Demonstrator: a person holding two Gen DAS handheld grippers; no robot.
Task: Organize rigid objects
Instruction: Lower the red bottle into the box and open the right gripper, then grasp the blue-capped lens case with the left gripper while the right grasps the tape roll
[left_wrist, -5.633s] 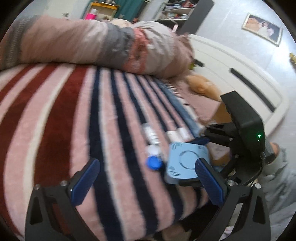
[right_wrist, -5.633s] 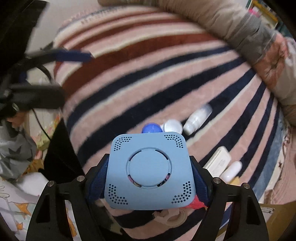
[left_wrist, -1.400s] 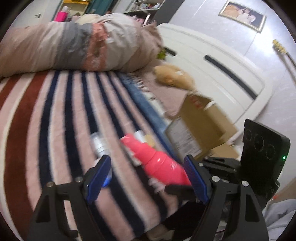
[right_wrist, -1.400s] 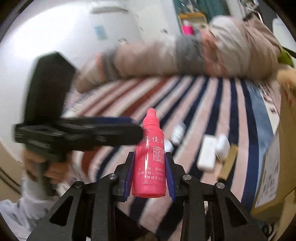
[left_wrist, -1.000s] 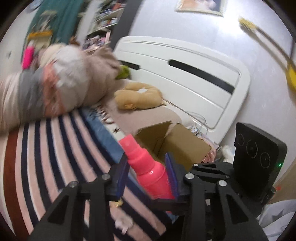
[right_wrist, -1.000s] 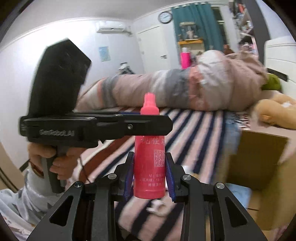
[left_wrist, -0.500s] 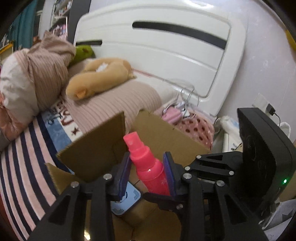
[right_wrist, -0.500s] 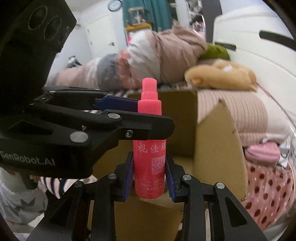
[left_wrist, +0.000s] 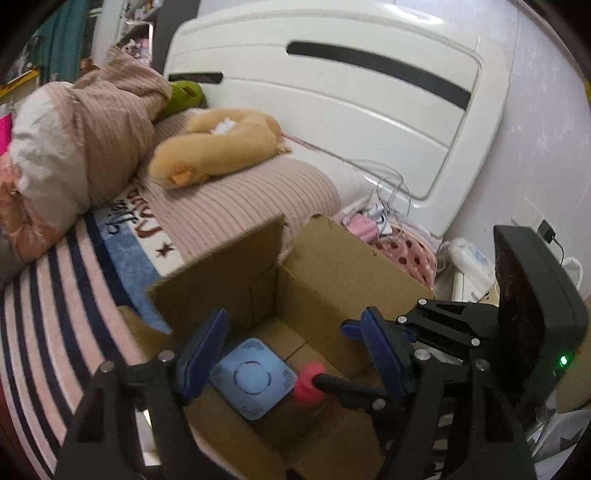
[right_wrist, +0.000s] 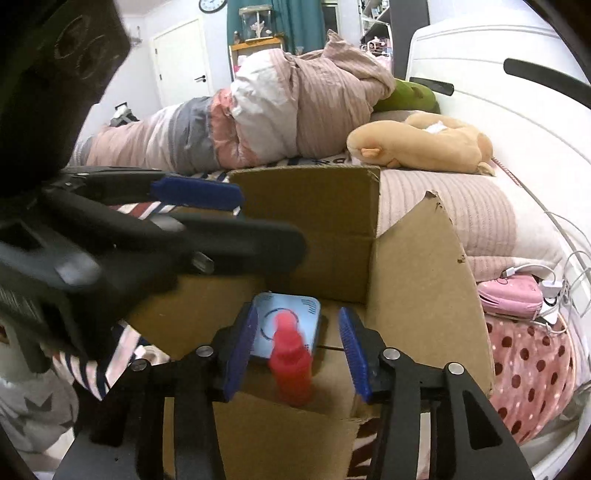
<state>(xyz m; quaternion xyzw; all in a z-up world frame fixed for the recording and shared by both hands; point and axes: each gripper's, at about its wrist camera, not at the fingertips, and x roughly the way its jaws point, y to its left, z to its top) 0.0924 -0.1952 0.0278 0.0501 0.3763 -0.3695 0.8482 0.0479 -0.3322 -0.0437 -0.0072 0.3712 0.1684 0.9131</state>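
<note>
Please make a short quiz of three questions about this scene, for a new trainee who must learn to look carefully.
1. True or false: the pads of the right hand-held gripper press on the pink bottle.
2. Which thing already lies on the bottom of the cardboard box? A) a white tube B) the blue square device C) a book
3. Which soft toy lies on the bed beyond the box?

Key
1. False. The jaws are opening, and the bottle, blurred, sits between them with a gap on each side.
2. B
3. The tan plush toy.
</note>
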